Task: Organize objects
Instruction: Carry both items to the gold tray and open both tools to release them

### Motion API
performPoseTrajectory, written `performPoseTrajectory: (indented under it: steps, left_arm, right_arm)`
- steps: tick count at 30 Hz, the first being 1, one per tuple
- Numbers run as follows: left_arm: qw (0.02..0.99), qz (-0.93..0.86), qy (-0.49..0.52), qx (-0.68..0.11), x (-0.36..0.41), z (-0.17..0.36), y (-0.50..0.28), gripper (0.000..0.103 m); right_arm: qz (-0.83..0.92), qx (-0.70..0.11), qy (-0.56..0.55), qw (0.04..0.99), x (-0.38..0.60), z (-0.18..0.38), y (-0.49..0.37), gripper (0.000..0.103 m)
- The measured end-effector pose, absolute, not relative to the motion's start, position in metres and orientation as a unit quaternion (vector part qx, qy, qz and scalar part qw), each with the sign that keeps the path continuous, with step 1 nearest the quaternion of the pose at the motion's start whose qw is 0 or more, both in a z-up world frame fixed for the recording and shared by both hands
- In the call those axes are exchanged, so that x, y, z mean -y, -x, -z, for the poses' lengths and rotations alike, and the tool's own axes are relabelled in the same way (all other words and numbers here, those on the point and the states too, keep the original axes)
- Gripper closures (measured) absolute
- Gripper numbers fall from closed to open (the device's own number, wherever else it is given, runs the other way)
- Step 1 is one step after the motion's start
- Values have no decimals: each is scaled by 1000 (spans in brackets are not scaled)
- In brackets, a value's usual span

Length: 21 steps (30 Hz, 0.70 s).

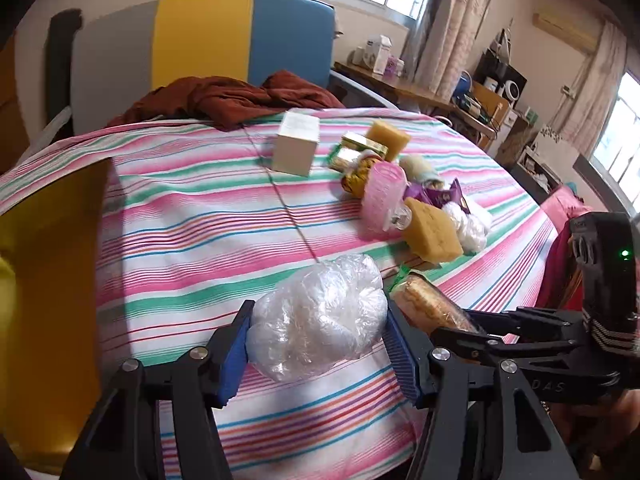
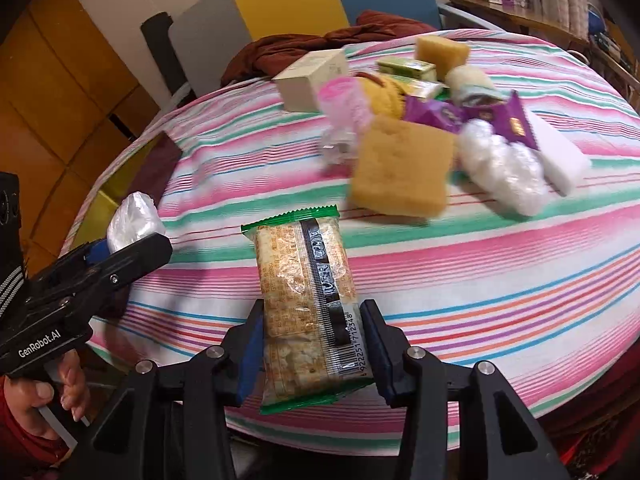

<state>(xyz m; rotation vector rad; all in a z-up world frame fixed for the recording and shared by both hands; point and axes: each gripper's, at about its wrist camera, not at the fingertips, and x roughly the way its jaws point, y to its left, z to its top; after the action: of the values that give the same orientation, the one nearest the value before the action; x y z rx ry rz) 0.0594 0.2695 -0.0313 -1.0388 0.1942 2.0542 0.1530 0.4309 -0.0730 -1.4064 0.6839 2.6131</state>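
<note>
While clamped in the left gripper [image 1: 318, 344] and the right gripper [image 2: 312, 354] above the striped cloth [image 1: 180, 208], risks slipping: crinkly plastic bundle [image 1: 320, 320] squashing loose, glossy cracker packet [image 2: 306, 304] sliding out, toward the pile [image 2: 404, 168] at one o'clock.

Two yellow rectangular sponges [image 2: 402, 166] [image 2: 440, 52], two clear crumpled plastic bundles [image 1: 320, 316] [image 2: 502, 166], one cream cardboard box [image 2: 310, 78], one green-edged cracker packet [image 2: 304, 304], one pink plastic cup [image 2: 344, 106], two black grippers [image 2: 312, 356] [image 1: 320, 356].
</note>
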Motion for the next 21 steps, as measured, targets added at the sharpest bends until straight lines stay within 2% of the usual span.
performPoseTrajectory:
  steps: [5, 13, 21]
  left_arm:
    - [389, -826, 406, -48, -235, 14, -52, 41]
    - [324, -860, 394, -5, -162, -3, -29, 41]
    - [231, -876, 424, 14, -81, 11, 13, 41]
  right_arm:
    - [-865, -228, 446, 16, -407, 56, -138, 57]
    - [-887, -187, 418, -50, -348, 14, -96, 57]
    - [-887, -140, 424, -119, -262, 2, -42, 57]
